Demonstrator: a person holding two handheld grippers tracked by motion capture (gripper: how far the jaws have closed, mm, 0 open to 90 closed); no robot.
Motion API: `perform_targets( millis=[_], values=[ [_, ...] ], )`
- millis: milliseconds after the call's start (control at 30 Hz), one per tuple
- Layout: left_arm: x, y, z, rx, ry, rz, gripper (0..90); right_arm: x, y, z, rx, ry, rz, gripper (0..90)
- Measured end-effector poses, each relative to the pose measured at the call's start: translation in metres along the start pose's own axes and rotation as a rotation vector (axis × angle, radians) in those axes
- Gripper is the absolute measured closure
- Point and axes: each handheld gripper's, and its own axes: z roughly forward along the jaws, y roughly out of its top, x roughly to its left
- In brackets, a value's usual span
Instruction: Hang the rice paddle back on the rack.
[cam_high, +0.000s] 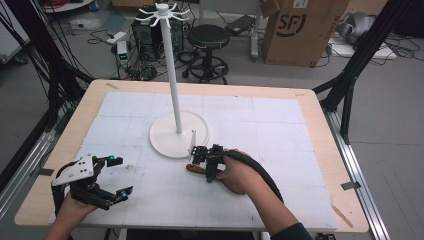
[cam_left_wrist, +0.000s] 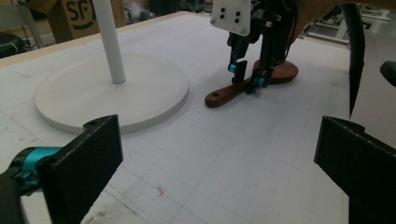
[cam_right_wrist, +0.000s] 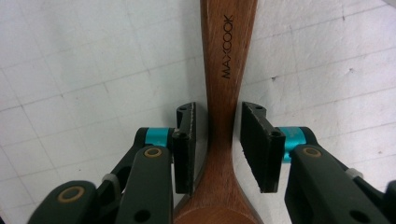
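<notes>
Your left gripper (cam_high: 111, 177) sits near the table's front edge at about 7 o'clock, jaws spread wide with nothing between them. At 5 o'clock from the table's middle, your right gripper (cam_right_wrist: 217, 140) points down over a wooden spoon (cam_right_wrist: 227, 70) lying flat on the white grid mat (cam_high: 260, 130). Its jaws straddle the narrow neck of the handle, one on each side, with a slim gap showing, so they are not yet clamped. The handle reads "MAXCOOK" in dark letters. Just beyond the spoon, at 12 o'clock from it, the round white base of a hook stand (cam_high: 175, 107) rests on the mat. Far off at 1 o'clock, a cardboard box (cam_high: 300, 30) on the floor is marked "SF".
</notes>
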Motion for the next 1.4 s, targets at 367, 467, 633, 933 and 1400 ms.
perform_targets(
  millis=[367,467,633,933,1400],
  values=[
    [0.0,0.0,0.0,0.0,0.002,0.002,1.7,0.0,0.0,0.0,-0.006,-0.005,0.019,69.4],
    [-0.001,0.0,0.0,0.002,0.001,0.003,1.7,0.001,-0.001,0.0,-0.015,-0.008,0.027,69.4],
    [-0.001,0.0,0.0,0.002,0.004,0.005,1.7,0.002,-0.001,0.0,-0.011,-0.009,0.03,69.6],
    [-0.002,-0.001,-0.002,0.002,0.008,0.004,1.7,0.002,-0.005,0.0,-0.039,0.007,0.031,78.1],
    [-0.001,-0.001,-0.002,0.004,0.012,0.002,1.7,-0.003,-0.012,-0.001,-0.083,0.045,0.05,78.2]
  ],
)
